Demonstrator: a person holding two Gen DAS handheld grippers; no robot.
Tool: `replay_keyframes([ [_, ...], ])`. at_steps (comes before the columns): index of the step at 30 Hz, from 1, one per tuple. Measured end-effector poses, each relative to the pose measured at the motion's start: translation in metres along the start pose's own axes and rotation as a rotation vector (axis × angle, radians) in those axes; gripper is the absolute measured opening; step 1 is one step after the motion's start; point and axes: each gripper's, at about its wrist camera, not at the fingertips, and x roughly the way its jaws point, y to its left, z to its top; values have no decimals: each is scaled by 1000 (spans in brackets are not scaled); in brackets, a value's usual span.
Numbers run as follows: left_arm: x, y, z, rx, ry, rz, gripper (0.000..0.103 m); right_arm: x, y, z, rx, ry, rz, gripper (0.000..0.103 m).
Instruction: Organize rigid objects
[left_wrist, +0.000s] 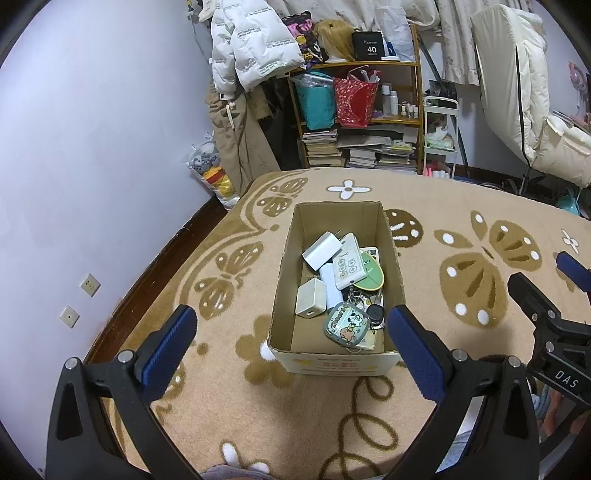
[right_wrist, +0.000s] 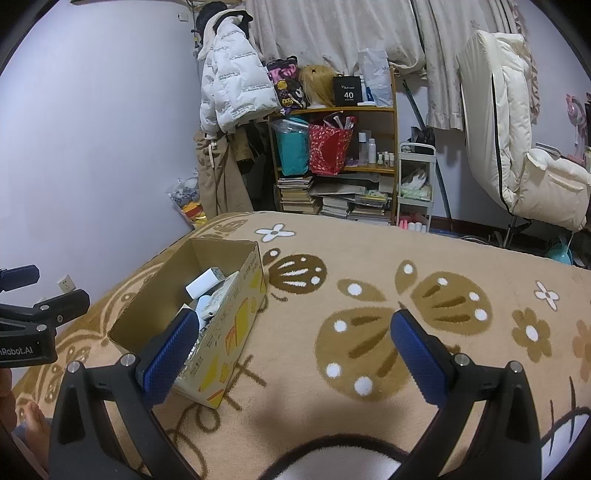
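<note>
Left gripper (left_wrist: 291, 332): fingers spread, empty, hovering near the cardboard box (left_wrist: 284, 258).
Right gripper (right_wrist: 291, 339): spread, empty; box at its left finger.
Box contents: chargers, remote (left_wrist: 347, 266), keychain (left_wrist: 345, 323).

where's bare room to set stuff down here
The blanket right of the cardboard box is bare, and so is the strip between the box and the wall. Inside the box the far end is bare; the near and right part is crowded with chargers and keys.
</note>
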Motion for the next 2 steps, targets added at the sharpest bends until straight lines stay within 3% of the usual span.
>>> replay_keyframes([
  [2, 0, 0, 0, -1, 0, 0, 102, 0, 0, 0, 0, -1, 1, 103],
])
